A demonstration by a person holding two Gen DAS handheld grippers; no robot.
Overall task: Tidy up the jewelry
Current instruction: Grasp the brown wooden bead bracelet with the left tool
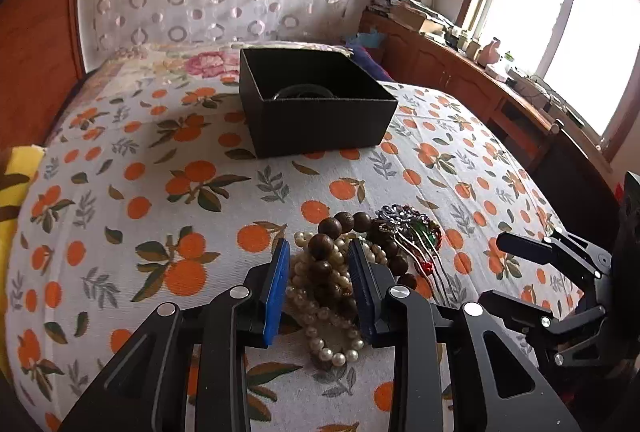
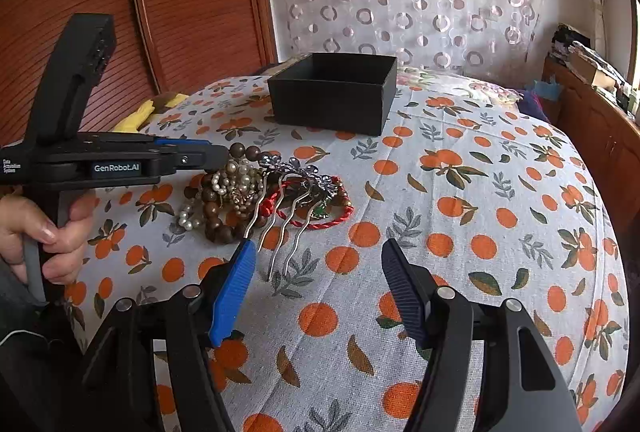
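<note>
A heap of jewelry lies on the orange-print bedspread (image 1: 160, 192): a brown wooden bead bracelet (image 1: 322, 246), pearl strands (image 1: 332, 336), a silver flower hair comb (image 2: 296, 172) and a red cord bracelet (image 2: 320, 225). My left gripper (image 1: 320, 272) straddles the wooden beads and pearls, and both pads touch the bundle. In the right wrist view the left gripper (image 2: 224, 156) reaches into the heap from the left, held by a hand (image 2: 48, 232). My right gripper (image 2: 316, 264) hovers open over bare cloth just in front of the comb's prongs. A black open box (image 1: 320, 120) stands behind the heap.
Inside the box a dark round item (image 1: 304, 92) shows. A yellow cloth (image 1: 20, 172) lies at the bed's left edge. A wooden cabinet (image 1: 460, 72) cluttered with small things runs under the window on the right. A patterned curtain hangs behind the bed.
</note>
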